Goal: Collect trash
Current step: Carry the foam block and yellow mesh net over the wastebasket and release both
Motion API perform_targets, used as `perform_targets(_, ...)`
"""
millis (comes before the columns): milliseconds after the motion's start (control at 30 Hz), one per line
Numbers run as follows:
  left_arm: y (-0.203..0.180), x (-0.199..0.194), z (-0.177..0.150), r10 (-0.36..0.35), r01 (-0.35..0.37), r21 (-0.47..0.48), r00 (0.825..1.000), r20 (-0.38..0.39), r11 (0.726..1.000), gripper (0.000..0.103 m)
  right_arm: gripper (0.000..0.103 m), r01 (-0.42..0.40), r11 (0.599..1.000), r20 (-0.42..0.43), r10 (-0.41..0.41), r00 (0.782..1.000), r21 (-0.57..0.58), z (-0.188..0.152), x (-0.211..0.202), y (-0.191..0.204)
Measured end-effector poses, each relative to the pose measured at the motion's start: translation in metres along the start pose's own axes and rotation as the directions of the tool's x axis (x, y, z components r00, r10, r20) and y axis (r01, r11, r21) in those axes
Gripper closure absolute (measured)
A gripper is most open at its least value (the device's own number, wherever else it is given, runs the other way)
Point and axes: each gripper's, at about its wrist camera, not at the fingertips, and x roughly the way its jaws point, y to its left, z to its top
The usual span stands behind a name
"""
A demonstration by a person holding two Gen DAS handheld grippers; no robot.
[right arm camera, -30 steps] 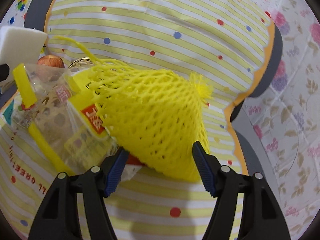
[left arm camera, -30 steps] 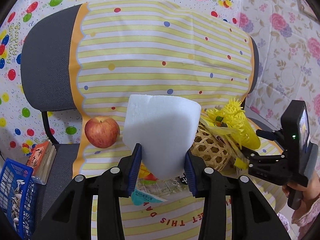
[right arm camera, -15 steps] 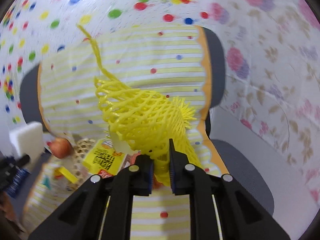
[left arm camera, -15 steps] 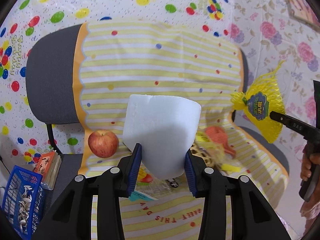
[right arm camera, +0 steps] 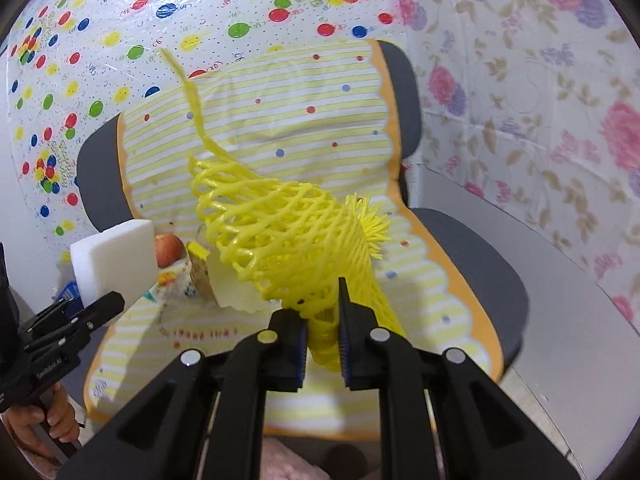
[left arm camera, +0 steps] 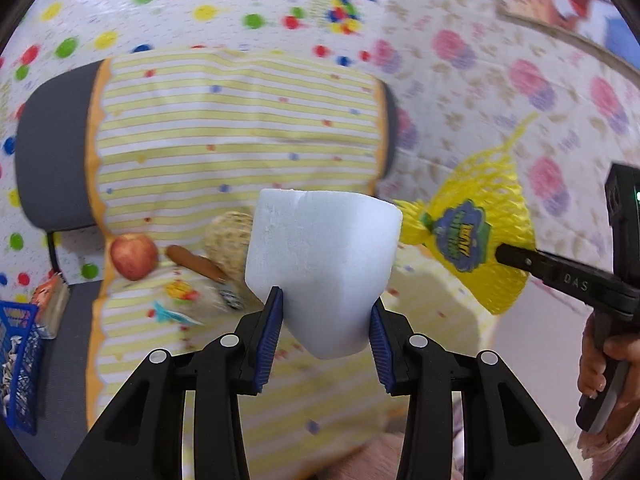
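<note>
Left gripper [left arm camera: 325, 334] is clamping light, crumbly foam block [left arm camera: 322, 268] low; right gripper [right arm camera: 322, 346] is pinching soft yellow net bag [right arm camera: 288, 240] w/ fingers nearly together.

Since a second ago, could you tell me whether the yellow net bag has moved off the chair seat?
Yes. The yellow net bag, clamped in the right gripper, has been lifted up off the striped seat cover, away from the wicker basket.
</note>
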Motion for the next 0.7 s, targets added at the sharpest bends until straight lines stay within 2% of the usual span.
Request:
perform_targets(133,-0.033,-0.001,-0.016,-0.077,0.078,0.045,0.997,-0.018,0.996,0.061,0.09,0.026,0.999,-0.01,-0.026,1.0,0.026,-0.023,-0.021,-0.006)
perform_targets(333,-0.072,-0.001,-0.033,-0.197,0.201,0.077,0.979,-0.057,0.976,0.061,0.09,0.107,0.993,-0.033,-0.106,0.994,0.041,-0.053,-0.057,-0.016)
perform_targets(533,-0.111,0.0,-0.049,-0.298,0.31,0.122,0.949,-0.103,0.943,0.06,0.09,0.212,0.969,-0.059,-0.206,0.977,0.126,-0.088,-0.098,-0.042)
perform_targets(700,-0.142,0.003,-0.065,-0.385,0.404,0.137,0.911,-0.149,0.904,0.06,0.089,0.304,0.935,-0.123,-0.285,0.95,0.182,-0.124,-0.125,-0.063)
